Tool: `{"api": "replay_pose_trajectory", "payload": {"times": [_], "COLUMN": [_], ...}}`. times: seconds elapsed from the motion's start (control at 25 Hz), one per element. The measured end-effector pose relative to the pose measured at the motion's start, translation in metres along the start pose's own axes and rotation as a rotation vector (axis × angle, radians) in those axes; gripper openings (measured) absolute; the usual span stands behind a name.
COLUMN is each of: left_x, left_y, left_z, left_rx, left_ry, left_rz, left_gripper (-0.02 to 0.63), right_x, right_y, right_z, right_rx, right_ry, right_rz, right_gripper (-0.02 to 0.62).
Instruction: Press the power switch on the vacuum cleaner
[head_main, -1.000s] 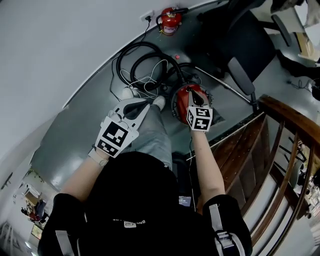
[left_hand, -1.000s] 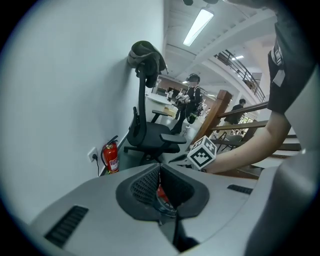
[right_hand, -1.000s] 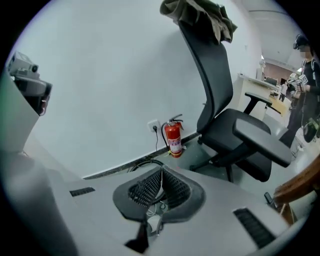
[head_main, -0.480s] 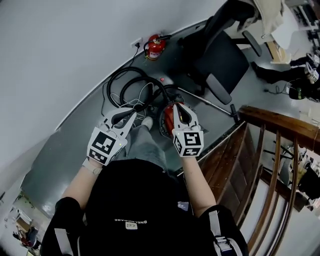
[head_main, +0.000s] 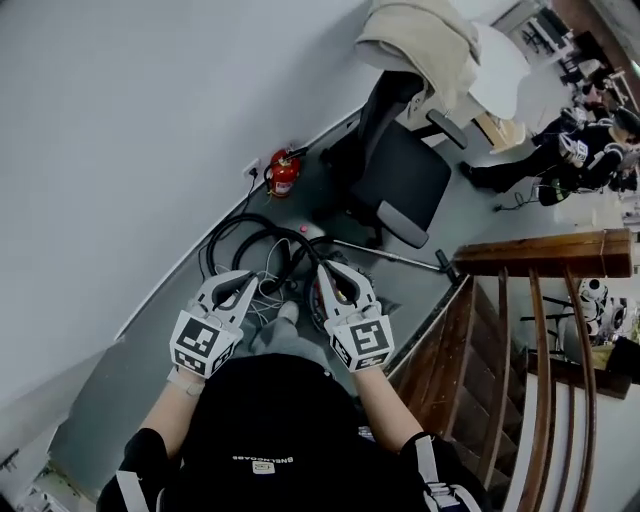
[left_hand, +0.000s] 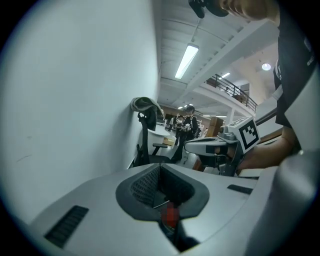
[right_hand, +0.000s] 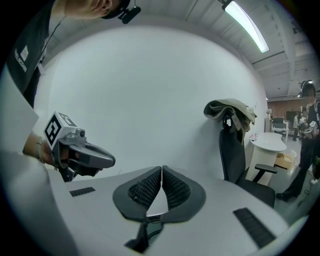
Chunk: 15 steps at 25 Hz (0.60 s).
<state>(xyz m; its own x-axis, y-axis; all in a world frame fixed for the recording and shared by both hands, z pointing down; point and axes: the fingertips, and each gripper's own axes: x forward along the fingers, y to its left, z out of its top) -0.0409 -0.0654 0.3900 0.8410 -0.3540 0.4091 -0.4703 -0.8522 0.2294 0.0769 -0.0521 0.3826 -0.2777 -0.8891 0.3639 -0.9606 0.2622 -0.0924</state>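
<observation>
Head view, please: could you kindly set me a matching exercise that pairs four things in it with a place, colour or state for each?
Things:
1. fire extinguisher
2. office chair
3. hose
4. wooden railing

Descriptions:
a. coiled in loops
b. brown, at the view's right
c. red
d. draped with a pale cloth

Pairs: 1-c, 2-d, 3-a, 4-b.
</observation>
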Motion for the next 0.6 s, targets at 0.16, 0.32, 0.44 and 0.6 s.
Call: {"api": "replay_pose_trajectory", "payload": {"times": [0.16, 0.32, 0.44, 0.6], "left_x": [-0.017, -0.031, -0.038, -0.043], "left_y": [0.003, 0.006, 0.008, 0.008], "left_z": [0.027, 0.049, 0.067, 0.084], "left_rx": [0.035, 0.065, 0.081, 0.098], "left_ry": [-0.043, -0.085, -0.118, -0.151], "left_rz": [-0.008, -0.017, -0.025, -0.038], "left_gripper": [0.015, 0.015, 0.016, 0.016], "right_x": [-0.013, -0.023, -0.028, -0.032], "right_y": [0.022, 0.043, 0.054, 0.061], "right_z": [0.04, 0.069, 0.087, 0.099], "right_rx": [-0.016, -0.028, -0.032, -0.033], "right_ry": [-0.065, -0.114, -0.144, -0.166], "right_rz": [0.021, 0.032, 0.033, 0.023], "right_gripper": [0.027, 0.028, 0.027, 0.027]}}
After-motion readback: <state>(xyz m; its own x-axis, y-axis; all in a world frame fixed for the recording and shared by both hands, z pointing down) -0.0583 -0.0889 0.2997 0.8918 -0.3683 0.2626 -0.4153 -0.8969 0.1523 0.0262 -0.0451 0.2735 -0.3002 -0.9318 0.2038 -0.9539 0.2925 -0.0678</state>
